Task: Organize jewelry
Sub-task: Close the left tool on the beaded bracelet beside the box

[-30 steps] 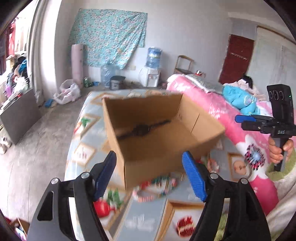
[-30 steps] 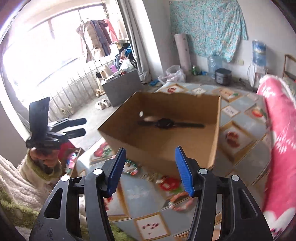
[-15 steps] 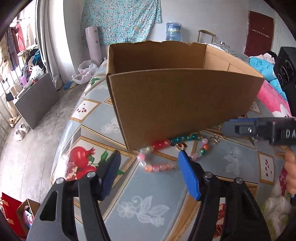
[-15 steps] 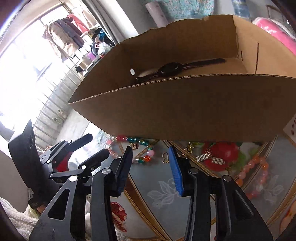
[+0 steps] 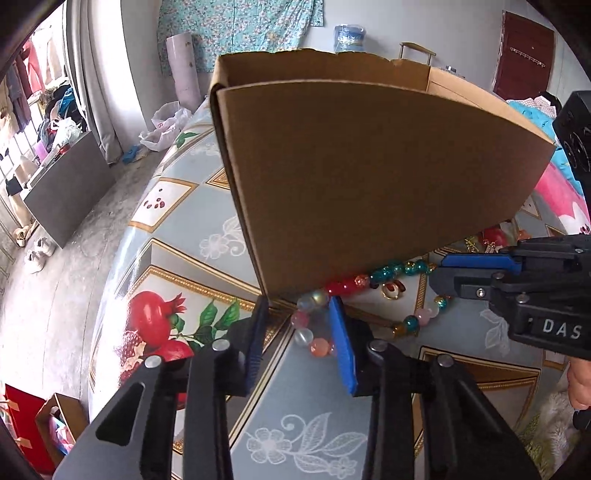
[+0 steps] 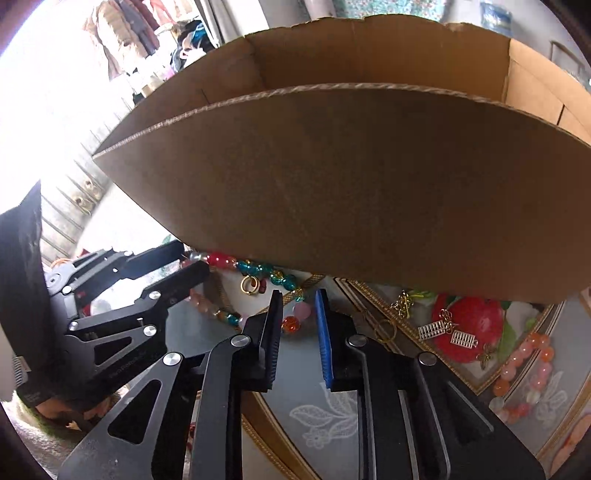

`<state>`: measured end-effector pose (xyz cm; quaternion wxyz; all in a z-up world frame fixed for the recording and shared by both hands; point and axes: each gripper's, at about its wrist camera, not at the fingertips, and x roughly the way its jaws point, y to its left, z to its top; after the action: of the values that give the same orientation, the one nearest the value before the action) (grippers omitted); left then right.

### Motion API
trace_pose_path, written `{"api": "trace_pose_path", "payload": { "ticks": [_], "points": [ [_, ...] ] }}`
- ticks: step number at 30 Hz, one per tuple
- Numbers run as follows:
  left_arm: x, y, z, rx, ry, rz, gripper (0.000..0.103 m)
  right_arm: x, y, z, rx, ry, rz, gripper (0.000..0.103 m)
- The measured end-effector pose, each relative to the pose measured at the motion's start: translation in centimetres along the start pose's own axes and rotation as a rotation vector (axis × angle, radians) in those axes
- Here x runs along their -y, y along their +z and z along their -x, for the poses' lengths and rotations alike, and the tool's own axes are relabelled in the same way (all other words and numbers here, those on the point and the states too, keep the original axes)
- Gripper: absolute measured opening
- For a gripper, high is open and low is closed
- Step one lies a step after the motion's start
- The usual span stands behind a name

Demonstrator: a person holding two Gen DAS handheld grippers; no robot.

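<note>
A patterned cloth with pomegranate and flower panels covers the surface point(image 5: 177, 229), which carries an open cardboard box point(image 5: 369, 177). Against the box's near wall lies a multicoloured bead bracelet point(image 5: 373, 280). The left gripper point(image 5: 299, 328) has its jaws apart around the bracelet's left end; the right gripper point(image 6: 298, 328) holds its jaws narrowly apart around beads at the other end. To the right lie small metal charms point(image 6: 448, 332) and a pink-orange bracelet point(image 6: 524, 373). Beyond are a concrete floor point(image 5: 55, 280), a floral wall hanging point(image 5: 240, 26), a water dispenser bottle point(image 5: 349, 35) and a dark red door point(image 5: 522, 55).
</note>
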<state>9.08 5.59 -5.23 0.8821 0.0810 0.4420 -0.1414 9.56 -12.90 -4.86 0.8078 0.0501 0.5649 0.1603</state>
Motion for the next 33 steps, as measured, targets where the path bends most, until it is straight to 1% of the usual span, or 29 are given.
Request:
{"api": "trace_pose_path", "payload": {
  "ticks": [1,2,5,9,10,12,17,20,23,26,28,30,33],
  "points": [
    [0.1,-0.1,0.1,0.000,0.002,-0.002,0.031,-0.2,0.1,0.0,-0.001,-0.010,0.007,0.014],
    [0.1,-0.2,0.2,0.000,0.001,-0.002,0.029,-0.4,0.2,0.0,-0.002,-0.018,0.014,0.012],
    [0.5,-0.3,0.3,0.005,0.000,-0.022,0.016,-1.2,0.5,-0.2,-0.004,-0.039,0.042,0.008],
    [1.2,-0.6,0.5,0.026,0.021,-0.046,0.013,-2.5,0.4,0.0,0.006,-0.076,0.095,0.008],
    [1.1,-0.7,0.6,0.034,0.025,-0.042,0.009,-2.7,0.3,0.2,0.017,-0.089,0.101,0.007],
    [1.0,-0.9,1.0,0.043,0.010,-0.036,0.009,-3.7,-0.2,0.3,0.033,-0.084,0.101,0.007],
    [1.2,-0.9,3.2,0.093,-0.034,-0.027,0.009,-4.3,-1.1,2.8,0.089,-0.058,0.101,0.007],
    [1.4,-1.2,4.8,0.109,-0.065,-0.029,0.009,-4.5,-2.0,4.6,0.107,-0.055,0.117,0.007],
    [1.5,-1.8,6.0,0.090,-0.112,-0.016,0.009,-4.7,-3.2,6.2,0.097,-0.046,0.113,0.007],
    [2.0,-2.8,6.0,0.045,-0.154,0.002,0.009,-2.7,-4.4,7.2,0.061,-0.031,0.086,0.007],
    [2.0,-3.6,5.4,0.011,-0.178,0.016,0.009,-2.0,-5.0,6.9,0.035,-0.032,0.075,0.008],
    [2.2,-4.0,5.0,-0.017,-0.181,0.018,0.010,-1.7,-5.9,6.4,-0.001,-0.026,0.059,0.008],
    [2.0,-4.2,4.5,-0.031,-0.188,0.020,0.010,-1.3,-6.5,5.6,-0.031,-0.028,0.045,0.009]
  ]
}}
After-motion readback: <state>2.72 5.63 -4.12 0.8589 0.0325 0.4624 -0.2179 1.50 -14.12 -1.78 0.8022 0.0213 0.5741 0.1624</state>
